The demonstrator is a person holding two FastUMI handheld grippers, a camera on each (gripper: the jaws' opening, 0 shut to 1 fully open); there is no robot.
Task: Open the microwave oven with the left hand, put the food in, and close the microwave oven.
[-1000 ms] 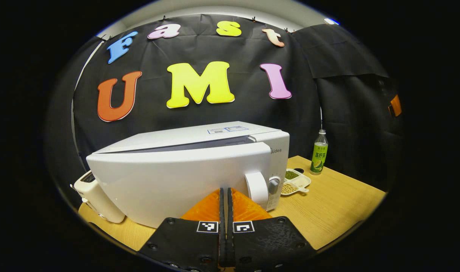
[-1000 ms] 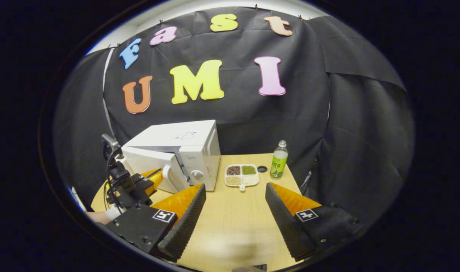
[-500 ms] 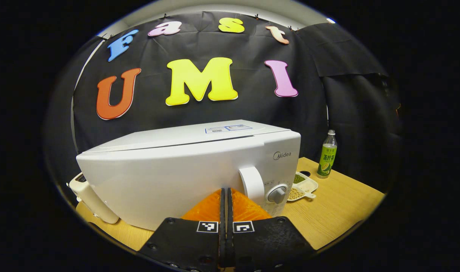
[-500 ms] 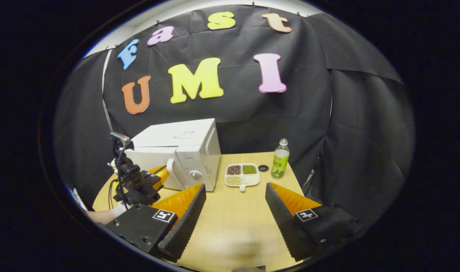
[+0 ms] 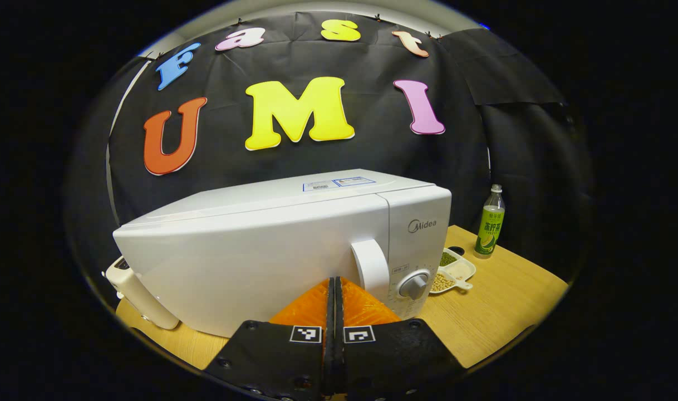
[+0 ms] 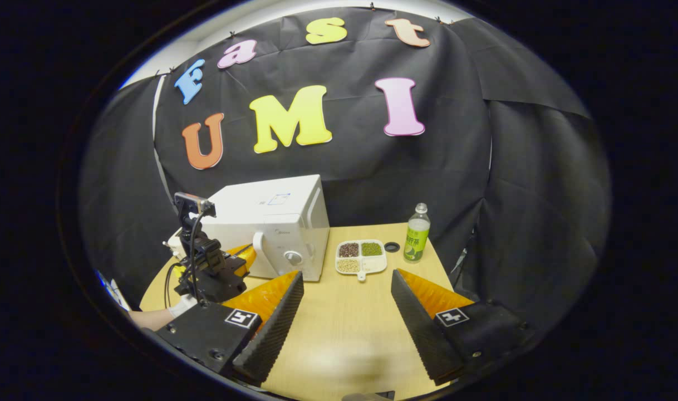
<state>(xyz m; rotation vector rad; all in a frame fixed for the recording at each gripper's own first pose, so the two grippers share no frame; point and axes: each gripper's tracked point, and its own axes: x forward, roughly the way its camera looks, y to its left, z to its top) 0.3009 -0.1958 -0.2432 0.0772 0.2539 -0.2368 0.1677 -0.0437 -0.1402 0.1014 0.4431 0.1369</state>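
White plastic covers the microwave [image 5: 272, 245], which stands on the wooden worktop [image 6: 344, 323] with its door seen flush against the body. The left claw [image 5: 334, 287] is pressed together, its fingers meeting with nothing between them, and is held just in front of the door, near the curved handle [image 5: 371, 267]. In the right gripper view the left claw [image 6: 240, 257] is seen beside the door front, carried by a gloved hand [image 6: 180, 305]. The right claw [image 6: 344, 295] is spread wide over bare worktop, holding nothing.

The food, a divided tray of beans [image 6: 360, 257], lies on the worktop just to the right of the microwave, beside a green drink bottle [image 6: 416, 240] and a small dark ring [image 6: 392, 246]. With the tray outside and the door flush, either the opening step is judged to be in hand or the door has been closed without the food. The next move calls for the handle to be hooked or gripped and the door swung outward.

On the control panel above the dial [image 5: 414, 285] the brand "Midea" can be read. The sticker on top and the bottle's label are too small to be made out.
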